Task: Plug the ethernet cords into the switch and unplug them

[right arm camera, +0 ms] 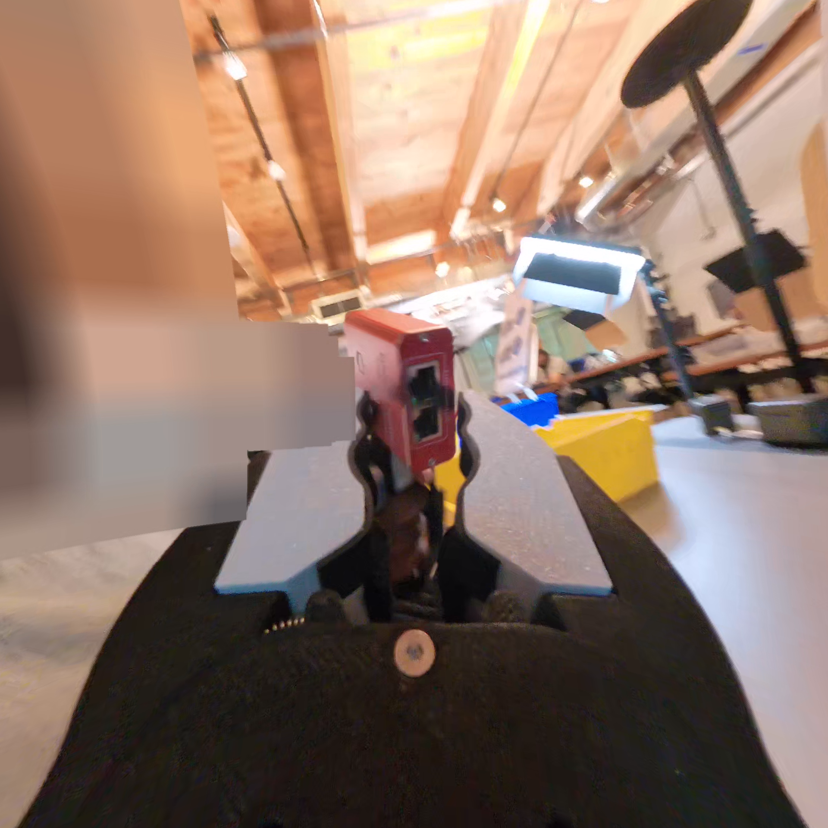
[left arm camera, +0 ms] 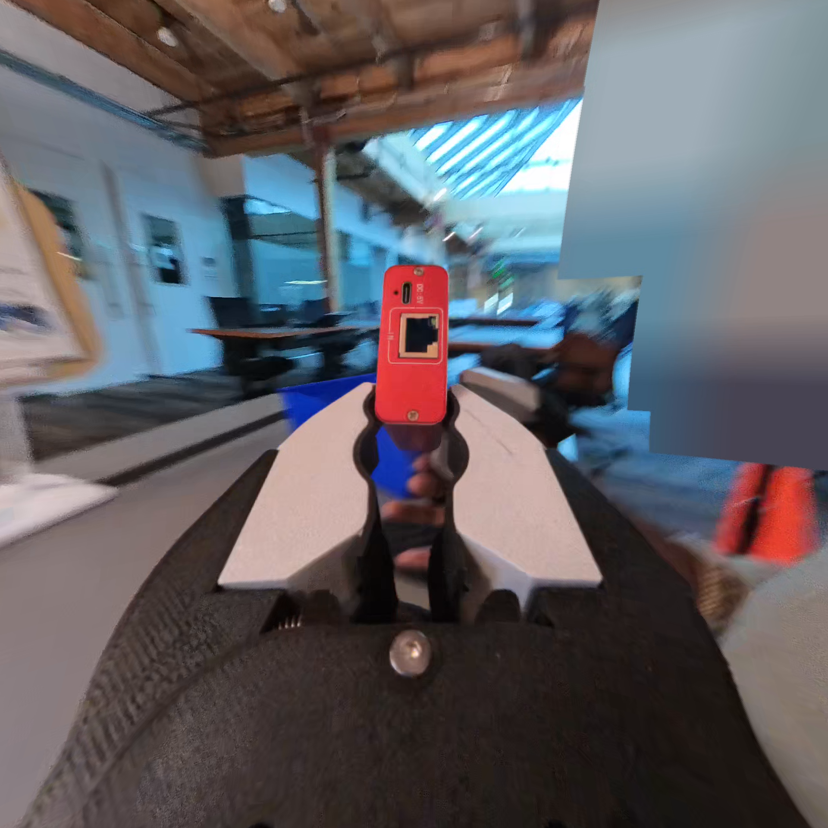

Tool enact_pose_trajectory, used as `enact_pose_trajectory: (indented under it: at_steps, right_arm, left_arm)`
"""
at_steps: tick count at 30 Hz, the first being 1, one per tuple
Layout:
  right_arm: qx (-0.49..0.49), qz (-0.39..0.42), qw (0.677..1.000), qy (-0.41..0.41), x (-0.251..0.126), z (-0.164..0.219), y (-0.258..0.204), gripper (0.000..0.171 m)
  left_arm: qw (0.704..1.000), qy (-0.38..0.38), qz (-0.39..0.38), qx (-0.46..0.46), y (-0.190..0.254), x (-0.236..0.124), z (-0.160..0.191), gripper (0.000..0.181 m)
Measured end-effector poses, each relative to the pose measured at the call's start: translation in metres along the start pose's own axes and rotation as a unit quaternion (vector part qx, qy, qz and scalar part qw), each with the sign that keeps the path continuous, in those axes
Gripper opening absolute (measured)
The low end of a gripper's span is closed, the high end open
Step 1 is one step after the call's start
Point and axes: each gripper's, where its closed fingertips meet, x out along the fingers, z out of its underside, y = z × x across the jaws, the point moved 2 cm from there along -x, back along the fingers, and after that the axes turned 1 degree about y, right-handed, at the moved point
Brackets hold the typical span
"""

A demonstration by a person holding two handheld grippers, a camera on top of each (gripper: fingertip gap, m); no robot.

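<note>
A: Where's the switch (left arm camera: 411, 345) in the left wrist view?

B: Dead centre, standing upright between the tips of the left gripper (left arm camera: 411, 405). Its end face looks back at the camera, with one network port under a small slot-shaped socket and a screw at top and bottom.

A: Is that gripper grasping it?

B: Yes. The grey fingers (left arm camera: 313, 475) are clenched on the lower part of the red body, one on each side, and the switch rises above the tips. Behind the gap between them a hand (left arm camera: 421, 481) shows, blurred, in front of a blue bin (left arm camera: 313, 403). The other gripper (left arm camera: 502, 394) shows beyond and to the right, blurred.

A: And the right wrist view?

B: The switch (right arm camera: 398, 381) sits at the tips of the right gripper (right arm camera: 414, 416), tilted, showing a face with two stacked ports. The upper port has something dark in it; I cannot make out what.

A: Is the right gripper closed on it?

B: Its fingers (right arm camera: 515, 493) stand a little apart, on either side of the switch's lower end. Whether they press on the switch or on something at its ports, I cannot tell.

A: Anything to the right?

B: A yellow bin (right arm camera: 605, 452) on the grey counter (right arm camera: 739, 560), near the gripper's right finger.
</note>
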Motion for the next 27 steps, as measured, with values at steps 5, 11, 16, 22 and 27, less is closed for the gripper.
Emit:
enact_pose_trajectory:
  at_steps: [5,11,16,22,27]
  right_arm:
    - [-0.291,0.031,0.946,-0.14,-0.009,0.008,-0.003,0.072]
    - [-0.409,-0.054,0.817,-0.402,-0.022,0.072,-0.019,0.064]
    - [-0.409,-0.042,0.838,-0.359,-0.009,0.074,-0.017,0.028]
    - [-0.251,0.119,0.958,-0.071,-0.004,-0.003,0.005,0.027]
    - [-0.088,0.167,0.98,0.062,-0.008,-0.011,0.015,0.027]
  left_arm:
    - [0.95,-0.213,0.097,0.205,0.006,-0.028,0.028,0.027]
    - [0.916,-0.289,0.162,0.225,0.012,-0.048,0.053,0.027]
    - [0.917,-0.277,0.167,0.236,0.013,-0.046,0.05,0.028]
    - [0.986,-0.023,-0.02,0.163,-0.014,-0.018,0.001,0.069]
    - [0.959,-0.069,-0.12,0.249,-0.003,0.016,0.034,0.09]
